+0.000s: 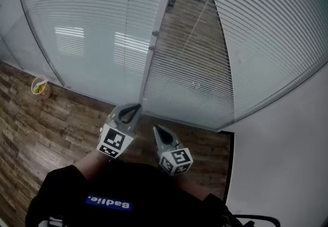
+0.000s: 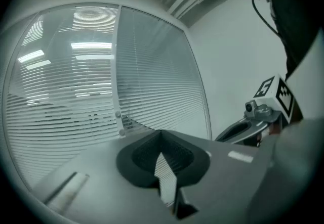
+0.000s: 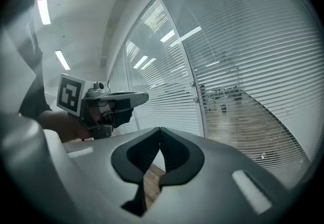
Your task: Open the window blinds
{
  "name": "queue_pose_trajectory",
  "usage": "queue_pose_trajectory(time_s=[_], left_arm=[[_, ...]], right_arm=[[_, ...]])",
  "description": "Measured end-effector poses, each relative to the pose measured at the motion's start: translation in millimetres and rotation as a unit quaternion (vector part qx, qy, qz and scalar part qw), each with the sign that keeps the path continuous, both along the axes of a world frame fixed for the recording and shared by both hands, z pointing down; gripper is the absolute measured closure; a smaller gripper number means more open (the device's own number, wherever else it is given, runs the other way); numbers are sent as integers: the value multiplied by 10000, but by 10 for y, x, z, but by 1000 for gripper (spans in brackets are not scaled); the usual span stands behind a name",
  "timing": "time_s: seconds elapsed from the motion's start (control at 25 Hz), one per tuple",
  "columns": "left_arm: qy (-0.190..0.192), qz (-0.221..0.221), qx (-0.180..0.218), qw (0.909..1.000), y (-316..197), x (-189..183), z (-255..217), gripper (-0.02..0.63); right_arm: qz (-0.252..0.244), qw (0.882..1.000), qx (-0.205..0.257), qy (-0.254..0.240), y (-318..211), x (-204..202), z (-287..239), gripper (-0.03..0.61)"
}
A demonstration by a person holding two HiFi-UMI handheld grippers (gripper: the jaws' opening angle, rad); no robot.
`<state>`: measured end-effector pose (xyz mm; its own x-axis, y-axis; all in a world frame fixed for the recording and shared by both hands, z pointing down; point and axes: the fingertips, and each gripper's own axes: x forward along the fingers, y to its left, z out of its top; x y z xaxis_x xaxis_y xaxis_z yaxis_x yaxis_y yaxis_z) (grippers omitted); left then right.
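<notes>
Your left gripper [image 2: 161, 132] and right gripper [image 3: 160, 129] are side by side at the glass wall, each with its jaws closed tip to tip and nothing between them. Both point toward the window blinds [image 1: 87, 26], which hang lowered across the panes ahead, apart from either gripper. The only writing in sight is white lettering on a blue patch [image 1: 107, 203] on your black top, too blurred to read for certain. Each gripper's cube carries black-and-white square markers. In the middle pane the slats let a floor beyond the glass show through. A wood-plank floor [image 1: 46, 123] runs underfoot. A paper cup [image 1: 39, 86] stands by the glass at left, and a white wall [image 1: 287, 159] closes the right side.
</notes>
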<state>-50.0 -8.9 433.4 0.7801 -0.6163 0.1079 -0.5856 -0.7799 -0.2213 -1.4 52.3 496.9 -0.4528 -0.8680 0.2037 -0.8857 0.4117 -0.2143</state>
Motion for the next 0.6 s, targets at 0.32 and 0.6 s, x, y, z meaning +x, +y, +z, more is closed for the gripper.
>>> queue_pose_trajectory(time_s=[0.32, 0.6], left_arm=[[-180, 130, -322, 9992, 398, 232, 95, 615], [126, 446, -872, 9951, 426, 331, 309, 615]], right_arm=[[-218, 9993, 10, -296, 273, 118, 109, 577], [-45, 9992, 151, -355, 171, 215, 156, 577]])
